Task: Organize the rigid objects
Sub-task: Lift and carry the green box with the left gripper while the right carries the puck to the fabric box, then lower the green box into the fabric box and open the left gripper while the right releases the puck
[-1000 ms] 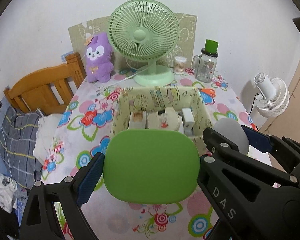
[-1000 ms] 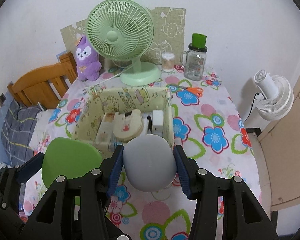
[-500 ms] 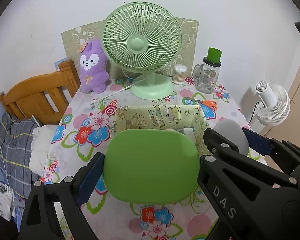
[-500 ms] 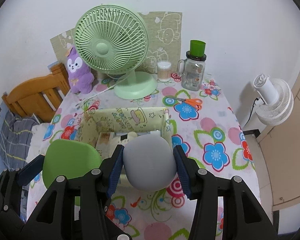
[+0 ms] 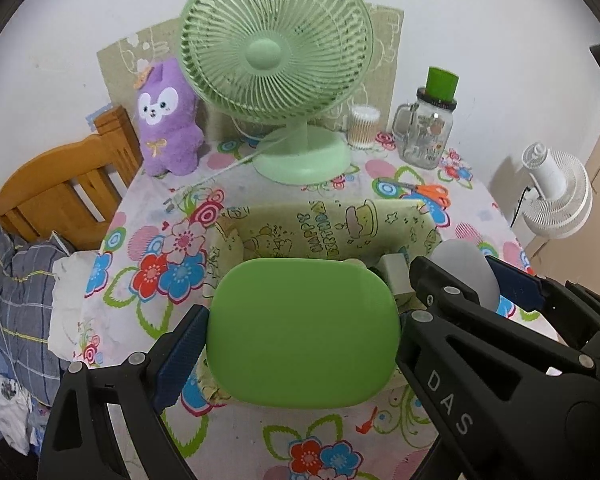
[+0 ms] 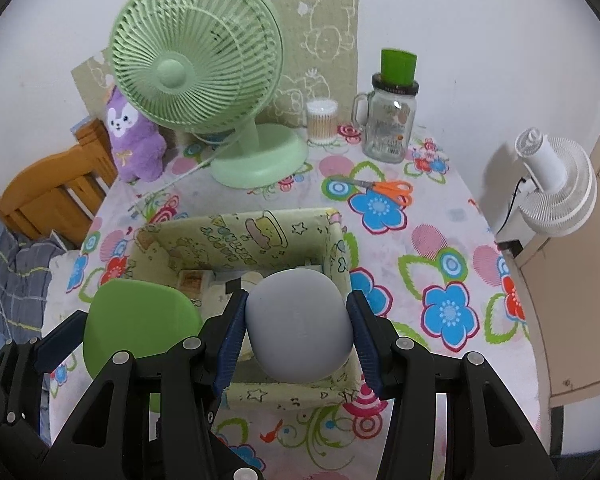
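Observation:
My left gripper [image 5: 302,332] is shut on a flat green rounded case [image 5: 302,330], held above the near left part of a yellow patterned box [image 5: 332,226]. My right gripper [image 6: 296,330] is shut on a grey egg-shaped object [image 6: 298,324], held over the near right part of the same box [image 6: 260,236]. Inside the box lie small cream and white items [image 6: 196,280], mostly hidden behind the held things. The green case [image 6: 136,320] and the left gripper also show at the lower left of the right wrist view.
A green desk fan [image 6: 198,76], a purple plush [image 5: 166,120], a cotton swab jar [image 6: 321,120], a glass mug with green lid [image 6: 390,116] and orange scissors [image 6: 390,190] stand behind the box on the flowered tablecloth [image 6: 440,272]. A wooden chair [image 5: 60,196] is left, a white fan [image 6: 556,188] right.
Both grippers have moved forward toward the back of the table and slightly down, carrying the green case and the grey object over the box. The fan looms larger.

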A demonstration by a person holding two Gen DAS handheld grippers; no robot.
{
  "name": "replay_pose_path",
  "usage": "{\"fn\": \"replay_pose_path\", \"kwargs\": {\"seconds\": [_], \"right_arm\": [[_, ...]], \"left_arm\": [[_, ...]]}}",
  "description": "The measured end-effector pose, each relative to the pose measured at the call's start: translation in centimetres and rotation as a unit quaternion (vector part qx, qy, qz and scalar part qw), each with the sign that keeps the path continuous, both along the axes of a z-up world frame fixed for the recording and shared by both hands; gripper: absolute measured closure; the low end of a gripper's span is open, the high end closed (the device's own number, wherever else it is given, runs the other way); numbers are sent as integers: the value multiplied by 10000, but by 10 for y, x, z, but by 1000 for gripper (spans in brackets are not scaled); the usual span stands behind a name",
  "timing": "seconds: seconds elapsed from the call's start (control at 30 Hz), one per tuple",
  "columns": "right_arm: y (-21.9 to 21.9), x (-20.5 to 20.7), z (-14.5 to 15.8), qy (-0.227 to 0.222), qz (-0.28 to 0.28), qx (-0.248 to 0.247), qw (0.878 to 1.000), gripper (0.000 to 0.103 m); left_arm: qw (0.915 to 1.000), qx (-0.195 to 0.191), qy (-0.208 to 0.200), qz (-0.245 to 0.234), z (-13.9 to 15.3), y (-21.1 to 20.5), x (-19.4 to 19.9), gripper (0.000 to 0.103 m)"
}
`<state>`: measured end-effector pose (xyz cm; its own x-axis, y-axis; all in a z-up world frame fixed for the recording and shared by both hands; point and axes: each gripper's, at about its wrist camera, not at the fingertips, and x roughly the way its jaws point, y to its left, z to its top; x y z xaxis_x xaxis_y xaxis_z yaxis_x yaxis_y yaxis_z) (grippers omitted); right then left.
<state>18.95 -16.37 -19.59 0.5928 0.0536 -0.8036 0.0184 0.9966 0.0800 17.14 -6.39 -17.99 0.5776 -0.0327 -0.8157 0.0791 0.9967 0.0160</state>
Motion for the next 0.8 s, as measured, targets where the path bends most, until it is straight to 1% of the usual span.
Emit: {"fn": "replay_pose_path", "kwargs": {"seconds": [0.2, 0.47, 0.53, 0.63, 0.8], "right_arm": [[4, 12, -15, 183, -67, -9, 9998, 49], [7, 20, -28, 324, -183, -15, 9993, 49], [8, 21, -29, 332, -198, -16, 9993, 48], [9, 20, -28, 324, -217, -29, 9992, 45], [12, 19, -23, 291, -235, -140, 9992, 42]], "left_arm": [[9998, 21, 193, -68, -16, 1, 13, 8], [9993, -10, 337, -132, -27, 6, 21, 8], [9992, -10, 362, -137, -29, 7, 23, 8], [9993, -16, 359, -138, -29, 9, 23, 8], [9994, -53, 323, -134, -27, 11, 22, 8]]}}
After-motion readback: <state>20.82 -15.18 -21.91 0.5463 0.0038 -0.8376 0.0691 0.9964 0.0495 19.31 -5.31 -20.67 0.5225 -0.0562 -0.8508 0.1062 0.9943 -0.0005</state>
